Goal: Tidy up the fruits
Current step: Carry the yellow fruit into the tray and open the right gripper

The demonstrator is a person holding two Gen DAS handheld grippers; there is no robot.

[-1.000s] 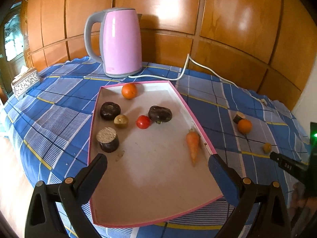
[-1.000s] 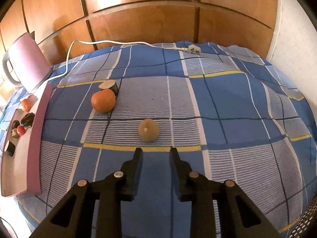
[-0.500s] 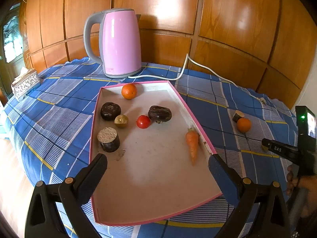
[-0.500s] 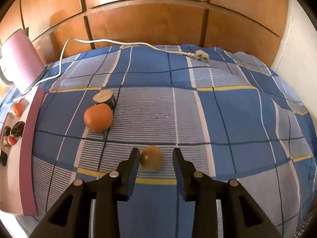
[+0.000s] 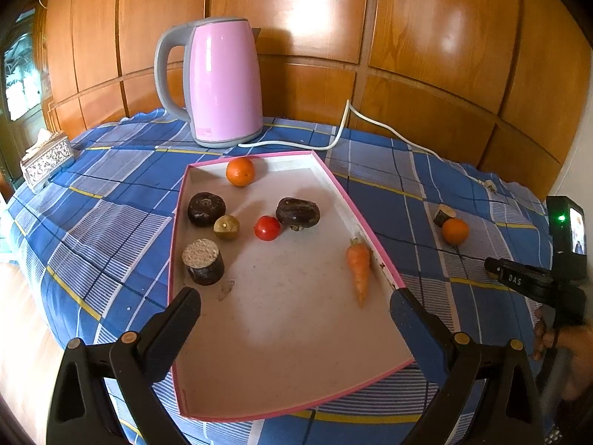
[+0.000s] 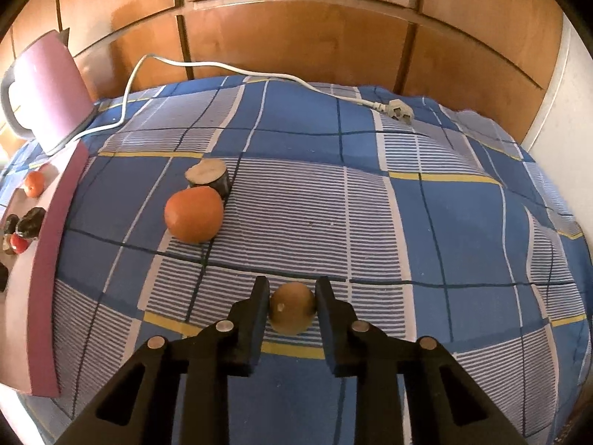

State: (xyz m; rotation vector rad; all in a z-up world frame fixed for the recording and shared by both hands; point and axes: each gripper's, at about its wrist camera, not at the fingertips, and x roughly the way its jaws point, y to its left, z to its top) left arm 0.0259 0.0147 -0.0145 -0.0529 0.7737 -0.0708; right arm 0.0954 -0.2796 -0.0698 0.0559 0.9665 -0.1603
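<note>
A pink-rimmed tray (image 5: 381, 259) lies on the blue checked cloth and holds an orange (image 5: 240, 171), a tomato (image 5: 267, 227), a carrot (image 5: 359, 267), a small brown fruit (image 5: 226, 227) and several dark pieces. My left gripper (image 5: 294, 306) is open and empty above the tray's near half. My right gripper (image 6: 291, 298) is open with a small tan fruit (image 6: 291, 307) between its fingers; the right finger seems to touch it. An orange (image 6: 194, 214) and a cut dark piece (image 6: 208, 177) lie on the cloth beyond it.
A pink kettle (image 5: 222, 81) stands behind the tray with its white cord (image 6: 237, 70) and plug (image 6: 400, 110) trailing across the cloth. A tissue box (image 5: 46, 159) sits at the far left. A wooden wall backs the table. The right gripper shows in the left wrist view (image 5: 519, 278).
My right gripper has moved forward over the cloth until the small tan fruit sits between its fingers. My left gripper has held still over the tray.
</note>
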